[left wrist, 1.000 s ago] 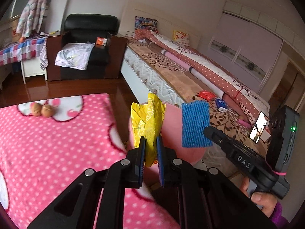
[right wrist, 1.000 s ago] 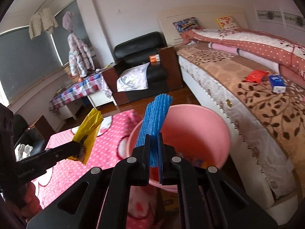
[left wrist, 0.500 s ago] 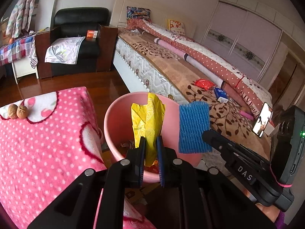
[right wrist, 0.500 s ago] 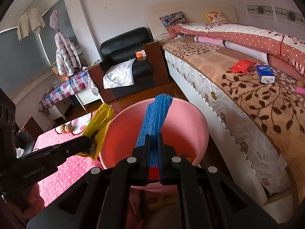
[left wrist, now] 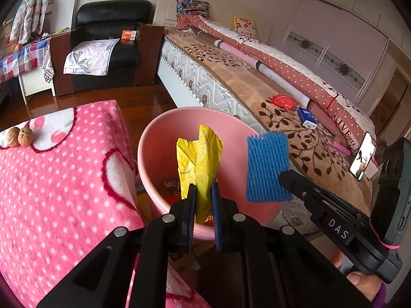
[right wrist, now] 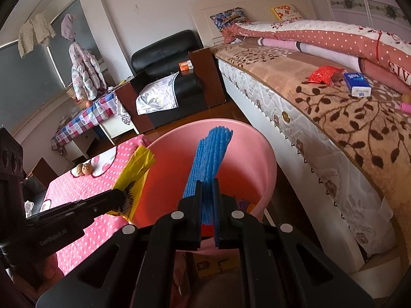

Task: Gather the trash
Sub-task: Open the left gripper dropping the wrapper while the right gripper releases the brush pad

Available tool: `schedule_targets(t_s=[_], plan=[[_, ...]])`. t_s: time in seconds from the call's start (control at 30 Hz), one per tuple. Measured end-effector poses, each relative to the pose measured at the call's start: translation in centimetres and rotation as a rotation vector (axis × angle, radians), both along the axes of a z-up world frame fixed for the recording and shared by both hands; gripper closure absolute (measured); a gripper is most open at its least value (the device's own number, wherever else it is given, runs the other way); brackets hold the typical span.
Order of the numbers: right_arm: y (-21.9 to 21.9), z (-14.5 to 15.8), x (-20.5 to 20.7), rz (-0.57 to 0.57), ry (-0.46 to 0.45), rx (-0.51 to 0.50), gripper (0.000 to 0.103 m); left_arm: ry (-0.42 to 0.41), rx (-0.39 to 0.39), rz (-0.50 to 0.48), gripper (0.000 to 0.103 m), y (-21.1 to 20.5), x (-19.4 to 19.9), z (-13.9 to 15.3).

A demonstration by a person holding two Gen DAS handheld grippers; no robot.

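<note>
A pink bin (left wrist: 154, 138) stands on the floor between the pink dotted table and the bed; it also shows in the right wrist view (right wrist: 246, 154). My left gripper (left wrist: 203, 187) is shut on a yellow plastic wrapper (left wrist: 197, 154) and holds it over the bin's mouth. My right gripper (right wrist: 207, 183) is shut on a blue foam net (right wrist: 210, 159), also over the bin. The blue net (left wrist: 267, 166) shows at the bin's right rim in the left wrist view, and the yellow wrapper (right wrist: 133, 177) at its left rim in the right wrist view. Bits of trash lie at the bin's bottom.
Two walnuts (left wrist: 19, 137) lie on the pink dotted table cover (left wrist: 51, 179). On the bed (right wrist: 346, 118) lie a red packet (right wrist: 325, 74), a blue tissue pack (right wrist: 357, 83) and a phone (left wrist: 362, 156). A black armchair (left wrist: 108, 51) stands farther back.
Both grippers have moved forward and lower toward the bin, so its opening now lies right under the yellow wrapper and blue net. Both stay shut on their items.
</note>
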State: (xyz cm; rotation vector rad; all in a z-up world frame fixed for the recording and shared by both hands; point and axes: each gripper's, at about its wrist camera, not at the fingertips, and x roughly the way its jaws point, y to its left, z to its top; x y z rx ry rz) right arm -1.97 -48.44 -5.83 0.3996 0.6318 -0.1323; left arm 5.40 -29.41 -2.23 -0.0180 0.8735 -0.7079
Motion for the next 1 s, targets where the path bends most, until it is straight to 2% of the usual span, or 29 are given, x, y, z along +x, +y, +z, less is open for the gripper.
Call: schedule_targets(t_s=[0.47,0.57,0.6,0.63,0.7,0.73,0.8,1.0], plan=[[-0.8,-0.7,0.0,-0.019,-0.001,0.018,0.096,0.009,0.004,-0.008,0.092,-0.9,0.1,-0.6],[-1.1,-1.0,0.1,-0.018,-0.005,0.047,0.096,0.003,0.000,-0.010,0.088,-0.9,0.1,-0.5],[-1.2,-1.0,0.1,-0.022,-0.002,0.052,0.094,-0.003,0.000,-0.006,0.086,-0.9,0.1,-0.4],[-1.3,-1.1,0.1,-0.028,0.001,0.058,0.086,-0.008,-0.001,-0.001,0.085,-0.8,0.1,-0.3],[-1.5,-1.2,-0.1,-0.032,-0.008,0.072,0.071,-0.012,0.001,0.002,0.073,-0.8,0.0,-0.3],[-1.4,-1.2,-0.1,-0.033,-0.011,0.074,0.068,-0.016,0.003,0.004,0.069,-0.7,0.0,-0.2],[-1.4,-1.2,-0.1,-0.031,-0.013,0.072,0.067,-0.024,0.006,0.008,0.063,-0.7,-0.1,-0.1],[-0.9,-0.7,-0.8,-0.029,-0.023,0.045,0.067,-0.057,0.022,0.018,0.060,-0.3,-0.5,0.5]])
